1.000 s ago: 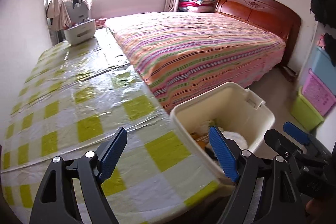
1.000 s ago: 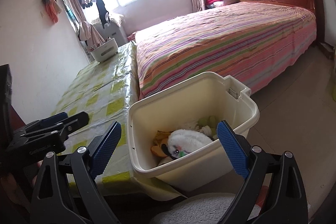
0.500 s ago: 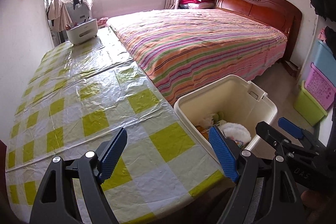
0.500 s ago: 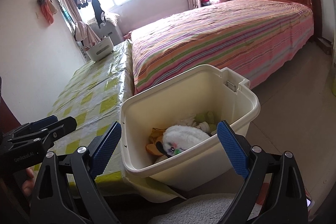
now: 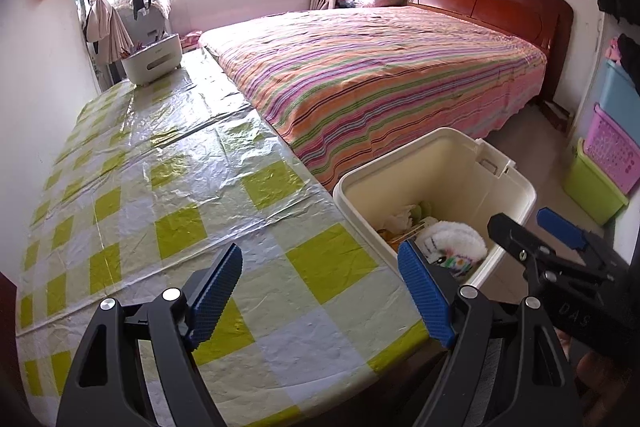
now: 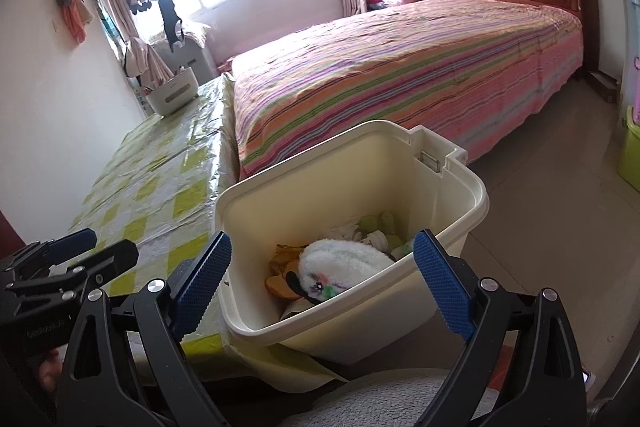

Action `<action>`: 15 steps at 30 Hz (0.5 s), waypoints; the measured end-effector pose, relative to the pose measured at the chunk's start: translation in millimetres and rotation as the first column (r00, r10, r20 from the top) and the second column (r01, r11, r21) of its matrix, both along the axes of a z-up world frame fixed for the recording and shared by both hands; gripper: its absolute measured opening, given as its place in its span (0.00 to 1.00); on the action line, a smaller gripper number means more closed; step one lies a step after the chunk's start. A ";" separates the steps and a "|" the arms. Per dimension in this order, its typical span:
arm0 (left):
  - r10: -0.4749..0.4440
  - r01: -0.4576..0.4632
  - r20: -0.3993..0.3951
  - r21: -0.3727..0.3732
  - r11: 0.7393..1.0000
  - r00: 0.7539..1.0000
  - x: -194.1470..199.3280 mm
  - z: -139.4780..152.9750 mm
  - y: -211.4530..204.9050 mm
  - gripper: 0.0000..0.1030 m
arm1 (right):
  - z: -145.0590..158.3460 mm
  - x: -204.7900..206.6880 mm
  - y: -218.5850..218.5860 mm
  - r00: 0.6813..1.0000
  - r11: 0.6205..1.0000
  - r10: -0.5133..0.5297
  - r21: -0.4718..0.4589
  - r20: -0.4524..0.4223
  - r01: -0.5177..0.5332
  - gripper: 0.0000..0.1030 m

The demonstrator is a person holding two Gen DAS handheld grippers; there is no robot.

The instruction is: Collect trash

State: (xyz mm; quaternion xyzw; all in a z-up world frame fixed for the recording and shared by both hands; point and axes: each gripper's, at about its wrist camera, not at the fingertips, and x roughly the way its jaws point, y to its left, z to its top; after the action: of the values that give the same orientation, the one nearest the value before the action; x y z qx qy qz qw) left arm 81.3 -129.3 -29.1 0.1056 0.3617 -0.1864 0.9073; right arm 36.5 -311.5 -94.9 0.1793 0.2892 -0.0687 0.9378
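A cream plastic bin (image 6: 452, 183) stands on the floor against the table's near right corner; it also shows in the left wrist view (image 5: 516, 183). Inside lie a white fluffy item (image 6: 344, 263) with coloured marks, yellow-orange scraps (image 6: 280, 267), white tissue and green bits (image 6: 380, 223). My left gripper (image 5: 320, 287) is open and empty above the table with the yellow-checked cloth (image 5: 160, 195). My right gripper (image 6: 320, 275) is open and empty, held over the bin's near rim. Each gripper shows in the other's view, the right (image 5: 556, 239) and the left (image 6: 76, 251).
A striped bed (image 5: 380, 67) runs along the table's right side. A white caddy (image 5: 152, 63) stands at the table's far end. Coloured storage boxes (image 5: 604, 155) are stacked by the right wall. Tiled floor (image 6: 560, 211) lies right of the bin.
Both grippers have drawn back and up a little, so more of the table and bin shows. Both stay open and empty; the bin's contents have not moved.
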 end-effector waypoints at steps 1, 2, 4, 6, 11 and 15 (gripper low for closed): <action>-0.002 0.002 0.001 0.005 1.000 1.000 -0.6 -0.4 -0.3 0.76 | 0.1 0.1 0.7 1.000 1.000 -0.005 -0.004 -0.001 0.005 0.88; -0.003 0.003 0.001 0.008 1.000 1.000 -0.8 -0.6 -0.3 0.76 | 0.7 -0.1 2.2 1.000 1.000 -0.009 -0.010 -0.003 0.009 0.88; -0.007 0.007 0.000 0.012 1.000 1.000 -1.5 -1.1 -0.5 0.76 | 1.0 0.1 3.9 1.000 1.000 -0.012 -0.024 -0.009 0.012 0.88; -0.009 0.009 -0.001 0.017 1.000 1.000 -2.7 -1.5 -1.4 0.76 | 1.4 0.4 5.6 1.000 0.999 -0.016 -0.036 -0.015 0.016 0.88; -0.012 0.012 -0.012 0.018 1.000 1.000 -3.2 -2.6 -2.2 0.76 | 1.9 0.9 8.9 0.999 0.997 -0.035 -0.066 -0.027 0.033 0.88; -0.008 0.008 -0.015 0.023 1.000 1.000 -3.7 -3.3 -2.8 0.76 | 3.0 -1.2 11.9 0.997 0.993 -0.068 -0.096 -0.033 0.065 0.88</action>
State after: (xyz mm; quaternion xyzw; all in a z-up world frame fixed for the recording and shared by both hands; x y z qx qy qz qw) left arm 77.7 -132.0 -32.4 0.1162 0.3704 -0.1867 0.9025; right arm 35.3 -299.6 -91.9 0.1431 0.2964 -0.1168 0.9370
